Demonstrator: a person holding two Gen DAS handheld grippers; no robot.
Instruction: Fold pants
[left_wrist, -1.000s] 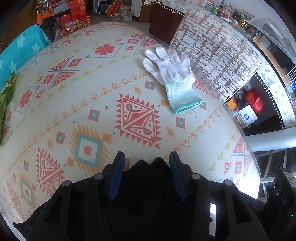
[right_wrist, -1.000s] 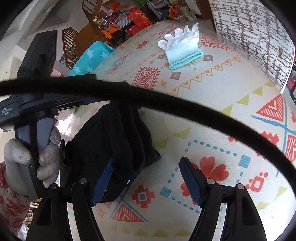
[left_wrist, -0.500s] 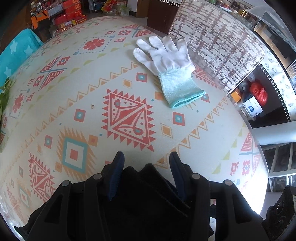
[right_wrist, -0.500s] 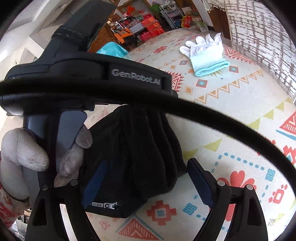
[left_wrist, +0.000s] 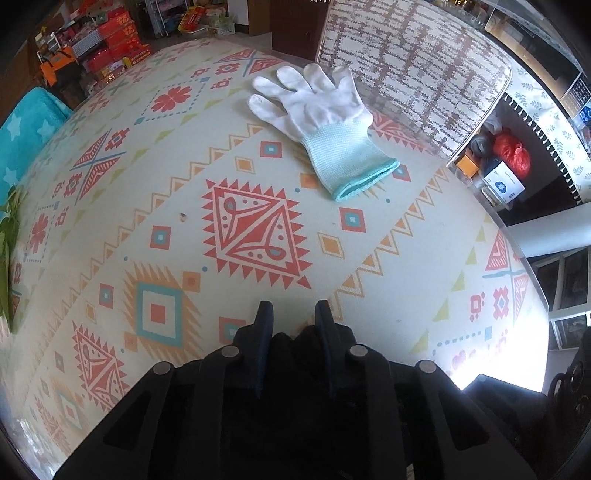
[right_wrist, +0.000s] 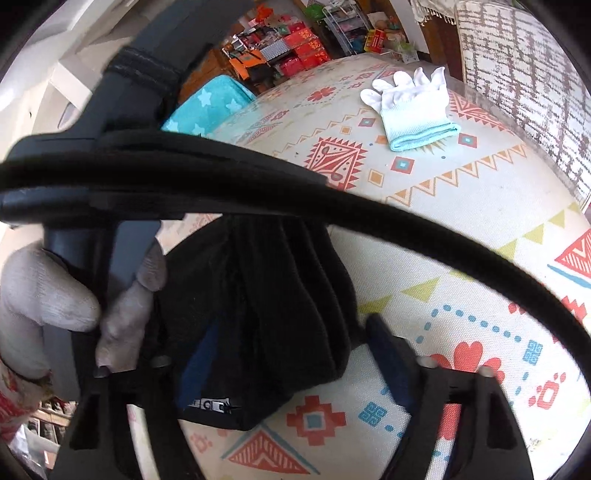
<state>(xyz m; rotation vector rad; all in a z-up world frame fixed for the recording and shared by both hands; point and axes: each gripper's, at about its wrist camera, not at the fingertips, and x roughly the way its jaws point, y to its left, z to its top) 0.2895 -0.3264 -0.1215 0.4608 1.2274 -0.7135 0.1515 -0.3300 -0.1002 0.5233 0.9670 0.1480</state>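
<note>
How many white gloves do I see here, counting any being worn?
2. One white knit glove with a pale blue cuff lies flat on the patterned tablecloth. Another, greyish-white, is worn on the hand gripping the left tool's handle. The other hand is out of view.

It looked like a lived-in home: a patterned cloth covered the tabletop, with stacked red boxes at eleven o'clock and a fabric-draped cabinet at one o'clock.
</note>
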